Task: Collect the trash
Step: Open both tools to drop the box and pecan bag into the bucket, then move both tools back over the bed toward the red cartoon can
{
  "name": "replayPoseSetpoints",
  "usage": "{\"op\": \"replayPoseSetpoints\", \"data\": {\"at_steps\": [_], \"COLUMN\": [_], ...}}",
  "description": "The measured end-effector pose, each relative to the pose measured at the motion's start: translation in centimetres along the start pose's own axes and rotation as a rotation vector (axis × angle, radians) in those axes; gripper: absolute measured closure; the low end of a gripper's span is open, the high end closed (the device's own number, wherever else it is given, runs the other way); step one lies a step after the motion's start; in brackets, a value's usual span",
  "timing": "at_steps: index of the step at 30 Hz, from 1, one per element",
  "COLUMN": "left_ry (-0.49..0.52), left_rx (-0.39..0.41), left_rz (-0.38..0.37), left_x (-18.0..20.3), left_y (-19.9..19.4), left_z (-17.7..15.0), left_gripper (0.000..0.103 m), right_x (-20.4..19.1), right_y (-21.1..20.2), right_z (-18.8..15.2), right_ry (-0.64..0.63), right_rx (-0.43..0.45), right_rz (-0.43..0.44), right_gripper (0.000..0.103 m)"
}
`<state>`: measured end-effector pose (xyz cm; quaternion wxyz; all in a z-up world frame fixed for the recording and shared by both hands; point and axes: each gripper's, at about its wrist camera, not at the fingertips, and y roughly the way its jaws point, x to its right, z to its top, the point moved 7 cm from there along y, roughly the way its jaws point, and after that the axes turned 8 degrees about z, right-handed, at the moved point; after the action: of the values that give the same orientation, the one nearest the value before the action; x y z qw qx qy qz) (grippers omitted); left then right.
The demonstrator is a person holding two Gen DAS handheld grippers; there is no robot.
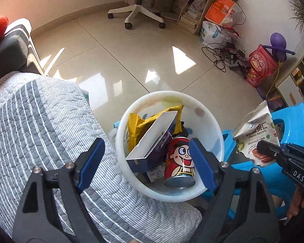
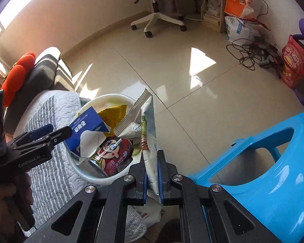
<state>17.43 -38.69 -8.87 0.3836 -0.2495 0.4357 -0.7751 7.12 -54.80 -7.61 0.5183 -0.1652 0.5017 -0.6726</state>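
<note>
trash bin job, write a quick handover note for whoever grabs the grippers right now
Left gripper: open, empty, over the white bin.
Right gripper: shut on the pecan kernels bag, just right of the bin, not yet in.
Done: red cartoon can, blue box and yellow wrapper lie in the bin.
Left: bring the bag over the bin and release. Other loose trash cannot be told from these views.

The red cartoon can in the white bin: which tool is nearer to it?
Left. The left tool hangs open right over the red can inside the white bin. The right tool is off beside the bin, shut on the pecan bag.
</note>
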Motion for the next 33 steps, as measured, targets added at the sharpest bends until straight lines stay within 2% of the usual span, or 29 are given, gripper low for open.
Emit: {"op": "replayPoseSetpoints", "data": {"at_steps": [3,10,15,17,18,19,21,33], "left_ry": [-0.003,0.003,-0.005,-0.007,-0.014,-0.025,-0.051,-0.177], "left_rx": [0.001,0.013,0.004,-0.003,-0.008,-0.012,-0.019,-0.012], "left_rz": [0.009,0.046,0.067,0.079,0.09,0.1,0.119,0.166], "left_x": [-0.9,-4.1,-6.9,-8.3,-9.2,-10.1,-11.8,-19.5], "left_y": [-0.8,-3.4,-5.2,-5.9,-6.2,-6.4,-6.8,-9.4], "left_z": [-0.5,-2.6,-4.9,-5.8,-6.3,-6.7,-7.6,-10.9], "left_gripper": [0.005,0.002,0.001,0.001,0.001,0.001,0.001,0.001], "right_x": [-0.5,-2.6,-3.6,-4.0,-4.2,-4.4,-5.0,-12.2], "right_y": [0.5,1.9,3.6,4.1,4.3,4.3,4.0,3.8], "right_z": [0.3,1.4,2.1,2.2,2.2,2.2,2.3,1.8], "right_ry": [-0.002,-0.013,-0.027,-0.021,-0.018,-0.015,-0.011,-0.093], "right_rx": [-0.004,-0.011,-0.029,-0.043,-0.045,-0.045,-0.026,-0.02], "right_rz": [0.004,0.012,-0.036,-0.045,-0.047,-0.049,-0.045,0.017], "right_gripper": [0.094,0.093,0.092,0.086,0.075,0.056,0.033,0.029]}}
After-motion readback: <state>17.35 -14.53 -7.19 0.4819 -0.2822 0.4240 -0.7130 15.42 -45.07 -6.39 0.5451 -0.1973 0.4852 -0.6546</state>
